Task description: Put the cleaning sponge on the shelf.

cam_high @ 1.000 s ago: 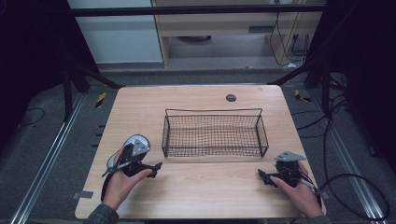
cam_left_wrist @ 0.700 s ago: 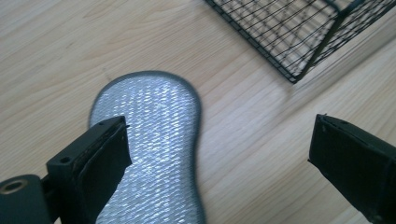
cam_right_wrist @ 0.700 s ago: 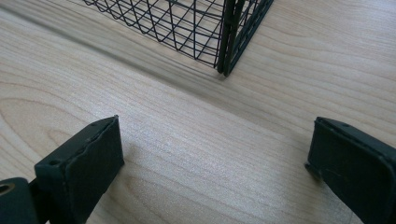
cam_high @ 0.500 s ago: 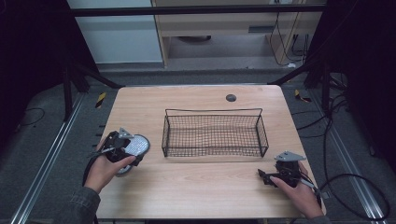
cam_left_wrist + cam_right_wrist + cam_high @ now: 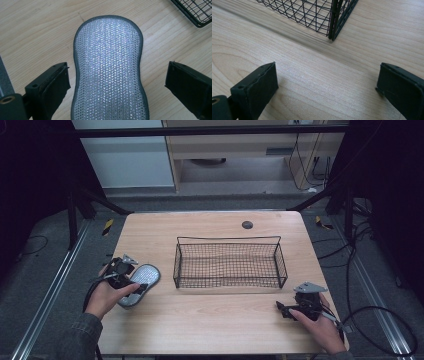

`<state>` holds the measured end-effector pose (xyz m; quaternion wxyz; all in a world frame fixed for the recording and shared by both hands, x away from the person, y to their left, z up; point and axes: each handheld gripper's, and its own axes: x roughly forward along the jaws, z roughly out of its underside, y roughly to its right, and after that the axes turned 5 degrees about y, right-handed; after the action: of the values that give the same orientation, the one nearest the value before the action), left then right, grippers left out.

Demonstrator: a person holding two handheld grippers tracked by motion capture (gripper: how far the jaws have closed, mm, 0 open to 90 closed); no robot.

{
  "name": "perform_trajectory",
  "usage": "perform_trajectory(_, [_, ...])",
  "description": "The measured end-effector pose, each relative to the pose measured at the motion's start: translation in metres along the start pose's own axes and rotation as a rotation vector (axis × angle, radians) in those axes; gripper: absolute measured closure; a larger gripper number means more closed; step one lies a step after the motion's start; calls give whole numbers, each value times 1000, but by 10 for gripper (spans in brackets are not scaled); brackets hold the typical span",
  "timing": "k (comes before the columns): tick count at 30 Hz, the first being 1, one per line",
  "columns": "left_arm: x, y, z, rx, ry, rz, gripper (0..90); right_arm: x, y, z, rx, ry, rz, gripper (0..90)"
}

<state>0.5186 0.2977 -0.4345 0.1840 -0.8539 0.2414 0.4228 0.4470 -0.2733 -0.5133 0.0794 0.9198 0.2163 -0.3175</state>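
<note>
Near the table's (image 5: pixel 210 330) left edge lies the pad (image 5: pixel 139 283), a silvery, glittering mesh oval, waisted in the middle and bound with a dark grey rim. The left gripper (image 5: pixel 117 85) straddles it, jaws spread, having just widened, not pressing it. The basket (image 5: pixel 227 281) stands mid-table. The right gripper (image 5: pixel 327 87) gapes, empty, near the front right corner.

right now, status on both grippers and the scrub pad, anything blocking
Left gripper open, astride silver scrub pad, pads clear of it. Right gripper open, empty. Pad flat on table, wire basket beside it.
</note>
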Motion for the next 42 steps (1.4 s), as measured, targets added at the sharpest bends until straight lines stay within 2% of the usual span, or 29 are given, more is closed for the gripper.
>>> perform_trajectory(9, [3, 0, -4, 9, 0, 11, 41, 0, 0, 0, 0, 0, 2, 33])
perform_trajectory(19, [9, -1, -8, 16, -76, 22, 38, 0, 0, 0, 1, 0, 1, 33])
perform_trajectory(20, [10, -2, -8, 25, -98, 20, 38, 0, 0, 0, 0, 0, 0, 33])
perform_trajectory(22, [11, -4, -7, 25, -104, 10, 37, 0, 0, 0, 0, 0, 0, 32])
perform_trajectory(25, [13, -8, -6, 22, -128, 24, 37, 0, 0, 0, -1, 0, 1, 31])
perform_trajectory(30, [16, -9, -8, 25, -135, 29, 35, 0, 0, 0, 3, -2, 2, 31])
perform_trajectory(35, [27, -11, -8, 30, -176, 35, 38, 0, 0, 0, 2, -2, 2, 31])
perform_trajectory(42, [35, -12, -8, 32, -193, 46, 40, 0, 0, 0, 3, -2, 1, 29])
